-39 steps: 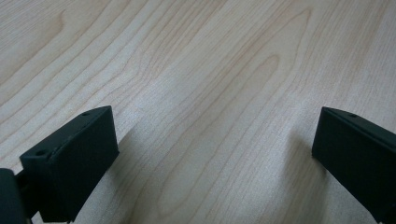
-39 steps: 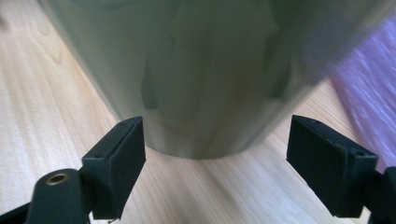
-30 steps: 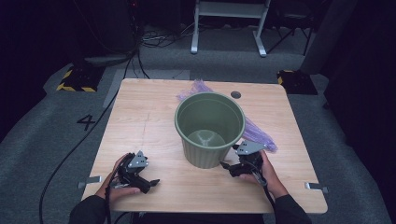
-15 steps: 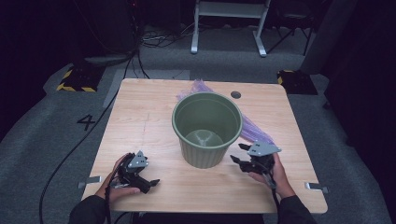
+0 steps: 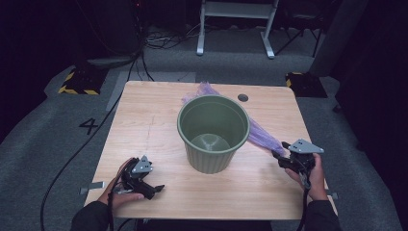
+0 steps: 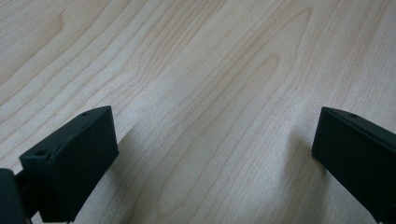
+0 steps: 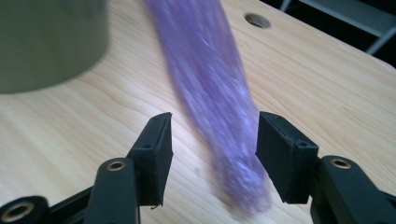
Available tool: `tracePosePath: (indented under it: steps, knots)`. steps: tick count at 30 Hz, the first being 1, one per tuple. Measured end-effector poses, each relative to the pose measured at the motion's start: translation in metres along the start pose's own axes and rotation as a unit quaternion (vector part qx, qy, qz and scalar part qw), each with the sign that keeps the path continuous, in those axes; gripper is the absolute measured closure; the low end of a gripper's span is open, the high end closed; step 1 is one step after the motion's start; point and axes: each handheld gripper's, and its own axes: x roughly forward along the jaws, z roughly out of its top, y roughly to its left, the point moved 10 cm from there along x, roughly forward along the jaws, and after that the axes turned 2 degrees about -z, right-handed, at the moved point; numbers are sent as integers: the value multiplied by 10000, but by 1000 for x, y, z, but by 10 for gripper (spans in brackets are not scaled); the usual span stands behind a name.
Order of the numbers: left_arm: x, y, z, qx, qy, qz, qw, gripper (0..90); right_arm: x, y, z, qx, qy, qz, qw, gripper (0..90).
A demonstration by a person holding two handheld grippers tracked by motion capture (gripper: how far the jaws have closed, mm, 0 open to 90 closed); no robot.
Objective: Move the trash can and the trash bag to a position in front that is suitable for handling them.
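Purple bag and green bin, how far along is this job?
Nothing looks finished: the ribbed green plastic bin stands empty. In hand: the right gripper, fingers just closing, straddles the long purple plastic bag lying on the wooden table, not yet clamped. Remaining: grip it and likely line the bin; the left gripper rests open.

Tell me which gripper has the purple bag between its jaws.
The right gripper: the purple plastic bag runs between its jaws. The left gripper has bare table.

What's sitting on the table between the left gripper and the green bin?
Nothing: in the high view, only bare wooden table separates the left gripper from the green bin.
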Motion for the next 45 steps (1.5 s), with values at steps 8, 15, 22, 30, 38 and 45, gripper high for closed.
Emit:
tracePosePath:
  steps: [8,15,22,30,38,45]
  knots:
    - [0,0,0,1,-1,0,10000,0,17,-11,-24,280,357,111,9989,580]
    - [0,0,0,1,-1,0,10000,0,25,-16,-44,615,550,375,9959,830]
    - [0,0,0,2,1,-1,10000,0,25,-8,-49,590,598,549,9950,873]
    - [0,0,0,0,1,0,10000,0,16,28,-47,91,663,829,9943,851]
    - [0,0,0,1,0,-2,10000,0,3,77,-41,-284,568,1166,9911,718]
    - [0,0,0,0,-3,-4,10000,0,-11,93,-31,-469,300,1255,9905,597]
